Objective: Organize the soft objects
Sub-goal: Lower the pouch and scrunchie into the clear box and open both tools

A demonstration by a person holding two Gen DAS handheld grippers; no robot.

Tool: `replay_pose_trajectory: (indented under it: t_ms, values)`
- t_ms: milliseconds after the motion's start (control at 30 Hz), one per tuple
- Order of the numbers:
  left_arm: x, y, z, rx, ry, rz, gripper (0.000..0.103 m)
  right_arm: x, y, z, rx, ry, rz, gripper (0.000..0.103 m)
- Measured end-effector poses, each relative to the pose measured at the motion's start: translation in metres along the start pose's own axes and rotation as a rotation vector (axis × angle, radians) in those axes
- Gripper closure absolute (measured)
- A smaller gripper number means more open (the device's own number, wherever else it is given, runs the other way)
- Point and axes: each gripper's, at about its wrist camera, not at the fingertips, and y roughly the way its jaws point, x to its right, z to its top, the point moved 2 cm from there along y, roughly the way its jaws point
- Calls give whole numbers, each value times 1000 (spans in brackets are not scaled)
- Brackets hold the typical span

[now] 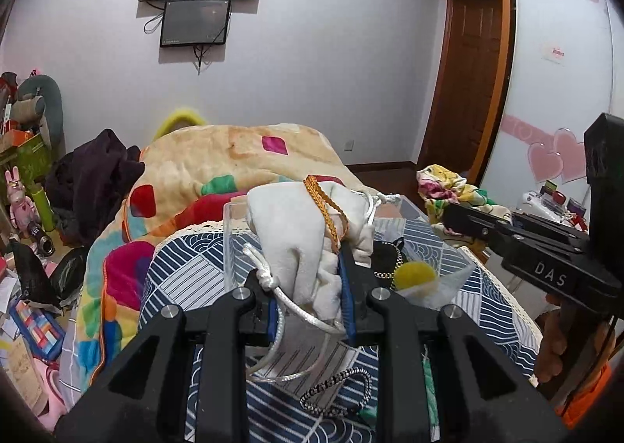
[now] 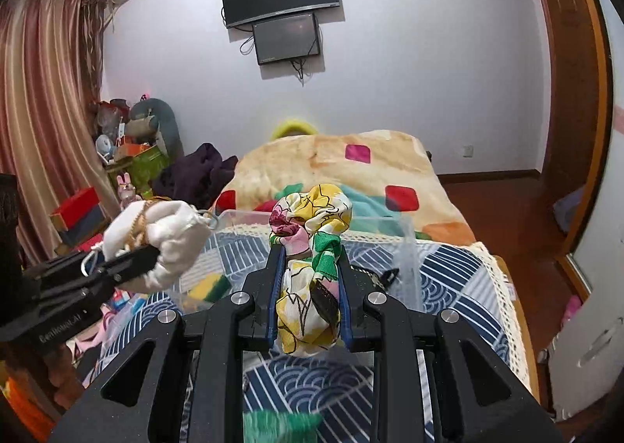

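My left gripper point(image 1: 308, 279) is shut on a white drawstring pouch point(image 1: 296, 224) with a gold braid point(image 1: 327, 209) across it, held above a clear plastic box point(image 1: 234, 232). The pouch also shows in the right wrist view point(image 2: 163, 240), left of centre. My right gripper point(image 2: 310, 279) is shut on a knotted floral scarf point(image 2: 312, 232), yellow, pink and green, held above the table. In the left wrist view the scarf point(image 1: 448, 185) hangs at the right, held by the right gripper point(image 1: 452, 214).
A blue patterned tablecloth point(image 1: 187, 271) covers the table. The box holds a yellow pom-pom point(image 1: 415, 275) and a black chain. A braided black-and-white cord point(image 1: 335, 388) lies near the front. A colourful blanket point(image 2: 374, 169) covers the bed behind. Clutter fills the floor at left.
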Motion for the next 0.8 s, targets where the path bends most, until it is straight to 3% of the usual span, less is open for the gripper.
replay_pose_trajectory:
  t_ms: [433, 800]
  values:
    - [-1, 57, -10, -114, 29, 35, 78, 0, 48, -8, -133, 28, 29, 81]
    - [-7, 77, -20, -173, 11, 34, 76, -3, 63, -21, -222, -10, 18, 79]
